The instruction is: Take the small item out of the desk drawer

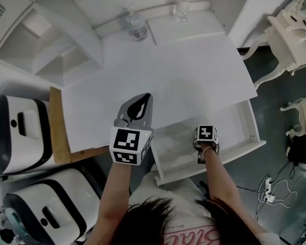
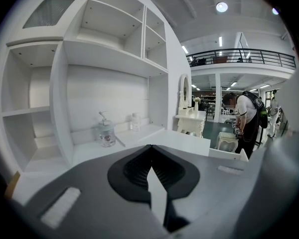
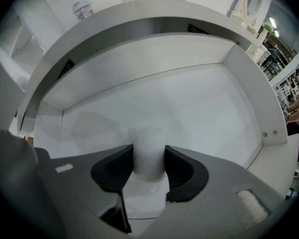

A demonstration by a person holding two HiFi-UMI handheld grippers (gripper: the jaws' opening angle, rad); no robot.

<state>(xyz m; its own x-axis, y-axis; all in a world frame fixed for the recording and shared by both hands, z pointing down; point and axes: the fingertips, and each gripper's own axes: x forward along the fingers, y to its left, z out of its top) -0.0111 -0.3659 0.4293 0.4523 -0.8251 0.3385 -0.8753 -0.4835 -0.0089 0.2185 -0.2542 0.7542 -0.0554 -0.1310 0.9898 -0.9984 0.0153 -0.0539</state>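
Note:
The desk drawer is pulled out under the white desk top. My right gripper points straight down into the drawer, its fingertips hidden under its marker cube. In the right gripper view the right gripper is shut on a small white rounded item, with a pad pressed on each side, just above the pale drawer floor. My left gripper hovers over the desk top's front edge, shut and empty. In its own view the left gripper has its tips meeting.
A pump bottle and a glass jar stand at the back of the desk. A white shelf unit rises at the left. White machines sit lower left; ornate white furniture and cables lie right.

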